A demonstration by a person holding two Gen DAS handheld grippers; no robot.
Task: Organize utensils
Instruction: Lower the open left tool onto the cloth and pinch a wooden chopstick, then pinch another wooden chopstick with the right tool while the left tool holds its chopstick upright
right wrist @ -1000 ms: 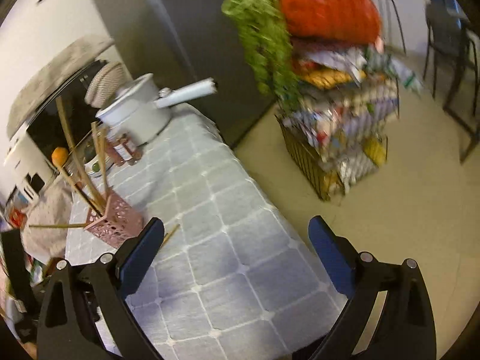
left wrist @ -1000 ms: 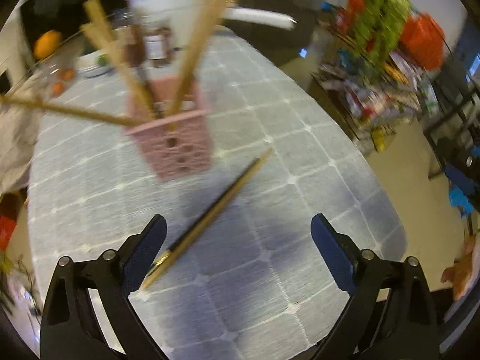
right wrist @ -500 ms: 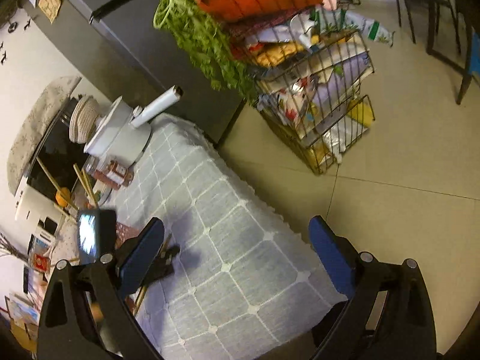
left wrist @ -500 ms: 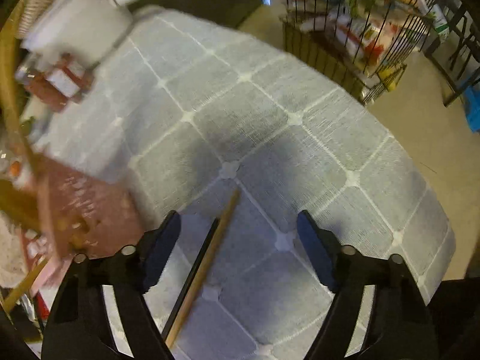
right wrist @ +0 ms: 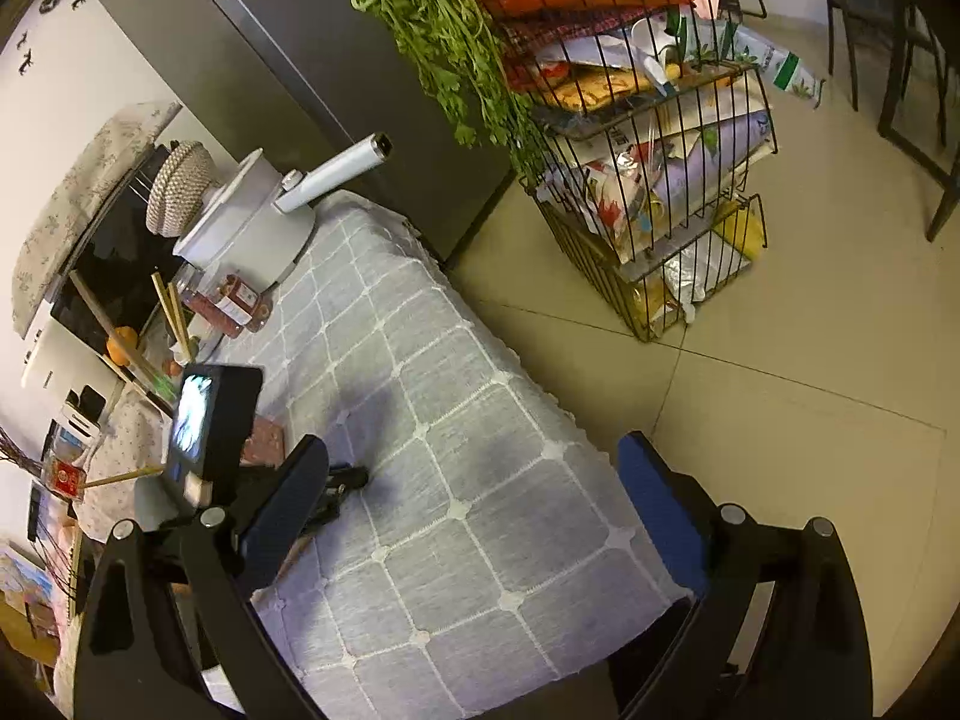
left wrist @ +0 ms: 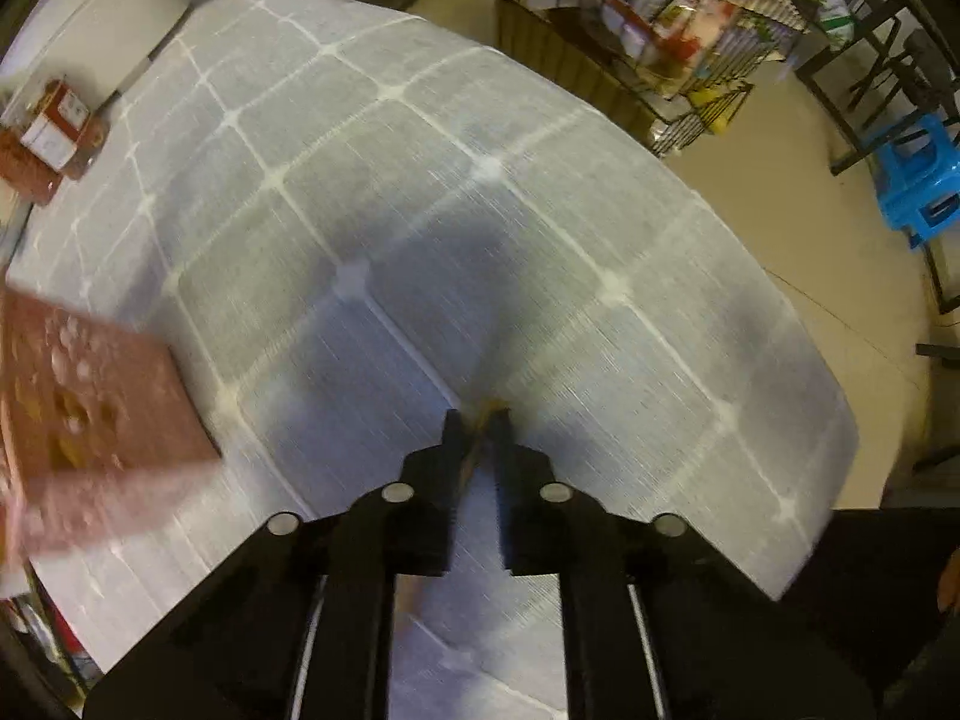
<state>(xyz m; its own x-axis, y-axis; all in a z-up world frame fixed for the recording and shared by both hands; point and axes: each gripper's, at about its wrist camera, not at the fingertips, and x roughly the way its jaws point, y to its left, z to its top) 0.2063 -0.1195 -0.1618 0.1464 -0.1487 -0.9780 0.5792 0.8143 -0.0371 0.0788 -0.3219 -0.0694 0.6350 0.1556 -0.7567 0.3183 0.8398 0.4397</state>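
Note:
In the left wrist view my left gripper (left wrist: 478, 417) is shut on a wooden chopstick (left wrist: 487, 405), low against the grey checked tablecloth (left wrist: 372, 192); only its tip shows between the fingers. The pink perforated utensil holder (left wrist: 90, 396) stands blurred at the left. In the right wrist view my right gripper (right wrist: 474, 498) is open and empty above the table's near end. The left gripper (right wrist: 342, 486) with its camera shows there, next to the pink holder (right wrist: 264, 441), which has several wooden chopsticks (right wrist: 171, 312) above it.
A white pot with a long handle (right wrist: 258, 222) and a small jar (right wrist: 231, 300) stand at the table's far end. A black wire rack of packets and greens (right wrist: 648, 150) stands on the floor to the right. A blue stool (left wrist: 918, 186) is beyond.
My left gripper has come down over the lying chopstick and closed on it. My right gripper has pulled up and back from the table and stays open.

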